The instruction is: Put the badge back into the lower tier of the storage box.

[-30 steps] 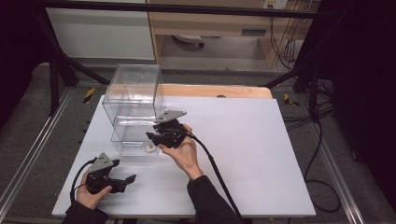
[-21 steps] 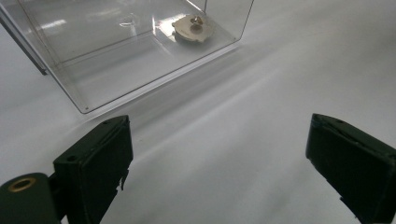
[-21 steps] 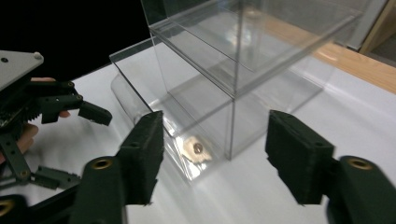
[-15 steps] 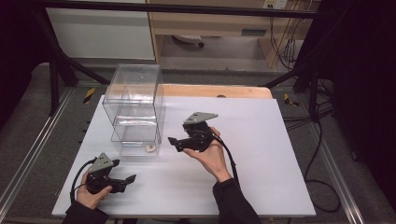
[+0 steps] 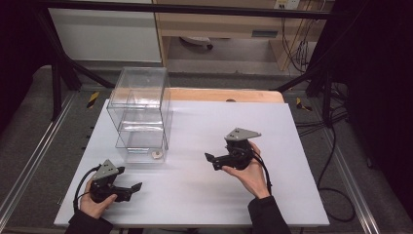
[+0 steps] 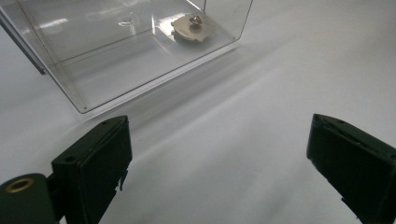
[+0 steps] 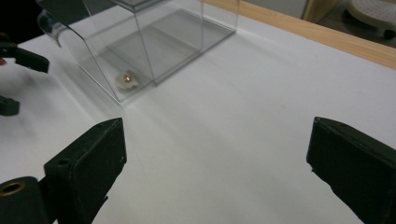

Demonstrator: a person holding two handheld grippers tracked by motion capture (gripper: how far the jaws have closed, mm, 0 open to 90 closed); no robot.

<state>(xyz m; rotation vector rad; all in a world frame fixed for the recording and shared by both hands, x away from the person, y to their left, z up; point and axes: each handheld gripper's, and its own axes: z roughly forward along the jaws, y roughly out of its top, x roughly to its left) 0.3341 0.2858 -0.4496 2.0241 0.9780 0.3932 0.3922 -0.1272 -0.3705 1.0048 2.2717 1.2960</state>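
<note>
Though the small piece already lies inside the box, these notes judge only from how things sit now.

Progress: the small round piece rests on the floor of the clear box, in its bottom tier, near the front right corner as the high view has it. Placing looks done.
Left to do: by my reading little or nothing; perhaps bringing the right hand to rest. Nothing else loose lies on the table.
Right gripper: fingers spread wide, nothing between them; they have just been opening, and the gap holds only bare table. Its own view shows both black fingers apart.
Left gripper: fingers released, wide apart, holding nothing; low at the near left of the table.
Piece relative to right fingers: well apart, off to their left across open table, with the box wall between. In the right gripper view it sits far ahead, behind the clear pane.
Piece relative to left fingers: ahead of them and apart, inside the box; in the left gripper view it lies beyond the near wall, not touching either finger.
Box: upright, stacked clear tiers, on the left half of the table.
</note>
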